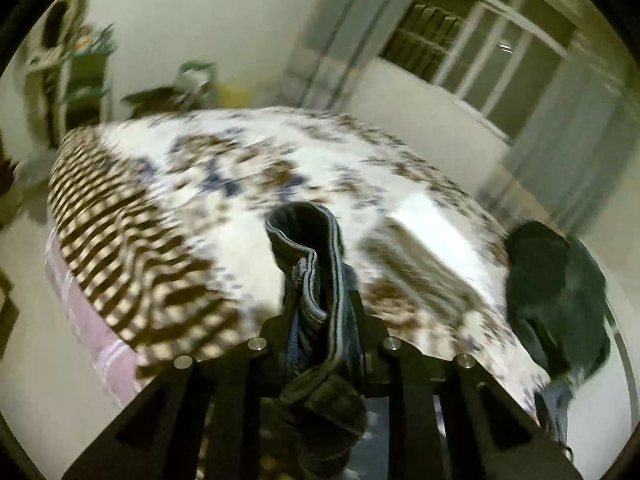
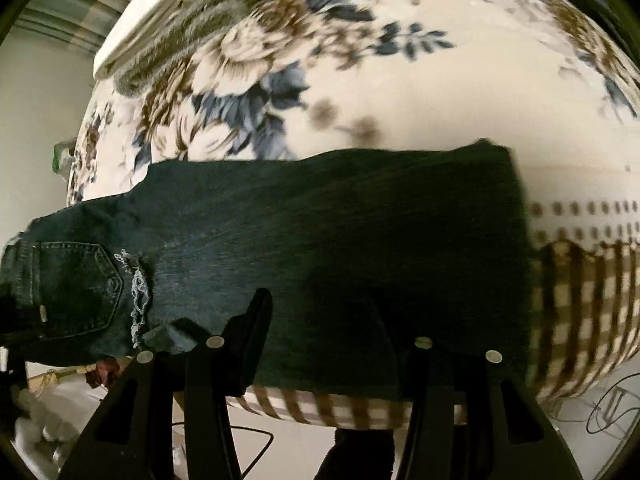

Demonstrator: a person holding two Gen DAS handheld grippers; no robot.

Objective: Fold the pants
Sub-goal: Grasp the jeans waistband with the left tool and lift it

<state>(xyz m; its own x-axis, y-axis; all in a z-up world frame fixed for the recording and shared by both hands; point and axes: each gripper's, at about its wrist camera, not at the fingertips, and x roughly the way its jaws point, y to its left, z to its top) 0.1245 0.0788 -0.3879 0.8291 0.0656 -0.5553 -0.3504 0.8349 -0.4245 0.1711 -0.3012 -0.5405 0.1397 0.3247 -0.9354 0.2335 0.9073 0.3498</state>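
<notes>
The dark blue jeans [image 2: 320, 220] lie stretched across the near edge of the bed [image 2: 400, 80]. Their back pocket [image 2: 76, 288] and a frayed tear are at the left. My right gripper [image 2: 320, 320] hovers over the middle of the legs with its jaws apart; the left finger [image 2: 256, 320] shows clearly, while the right one is lost against the dark denim. In the left wrist view my left gripper [image 1: 320, 308] is shut on a bunched fold of the jeans [image 1: 312, 248], seams showing, held up above the bed cover [image 1: 200, 168].
The bed has a floral cover with a brown check border [image 1: 120, 240]. A dark cloth bundle [image 1: 556, 300] sits at its right edge, and a pale folded item [image 2: 180, 12] lies further in. Cables [image 2: 608, 404] trail on the floor, and a shelf [image 1: 80, 72] and window [image 1: 480, 40] stand behind.
</notes>
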